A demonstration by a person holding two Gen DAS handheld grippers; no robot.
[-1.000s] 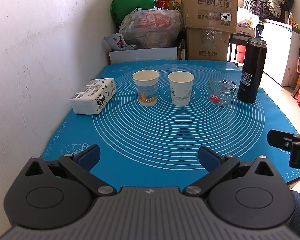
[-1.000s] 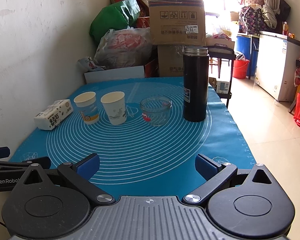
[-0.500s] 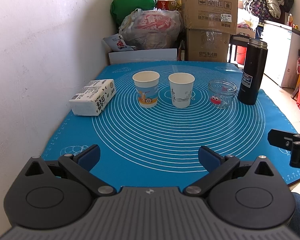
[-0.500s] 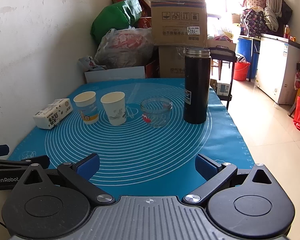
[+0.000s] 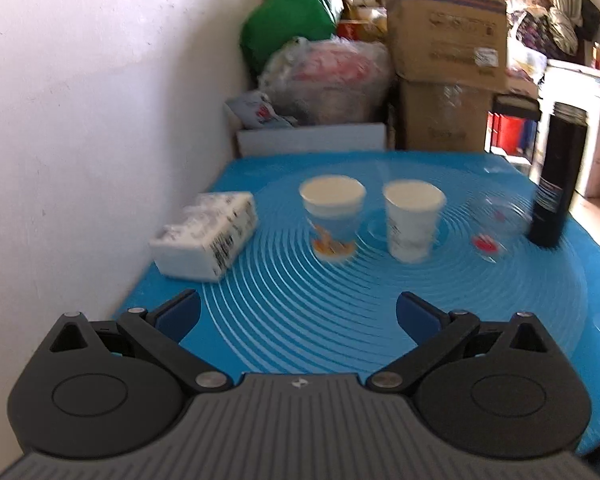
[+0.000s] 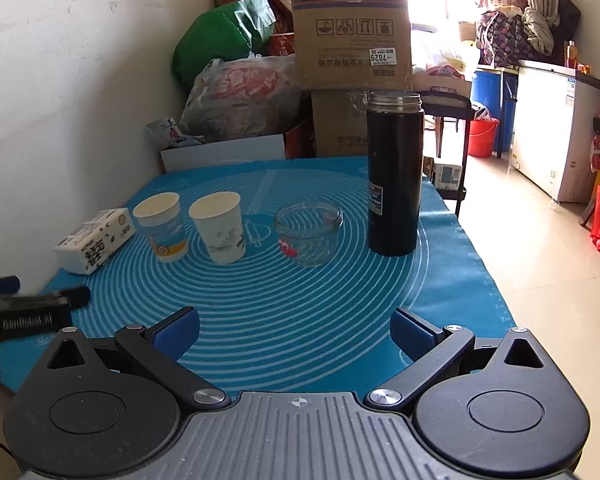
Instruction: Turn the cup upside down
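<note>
Cups point(image 6: 190, 226) between packet point(image 6: 94, 246) left, jar point(image 6: 308, 234) right.

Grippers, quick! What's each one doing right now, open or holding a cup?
Left gripper: open, holding nothing, short of the two paper cups.
Right gripper: open, holding nothing, over the near part of the blue mat.

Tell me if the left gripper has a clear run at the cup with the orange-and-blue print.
Probably yes. The left gripper is open and empty, aimed almost straight at the printed paper cup, with only bare blue mat between. The tissue pack and plain white cup flank it, leaving gaps for the fingers.
</note>
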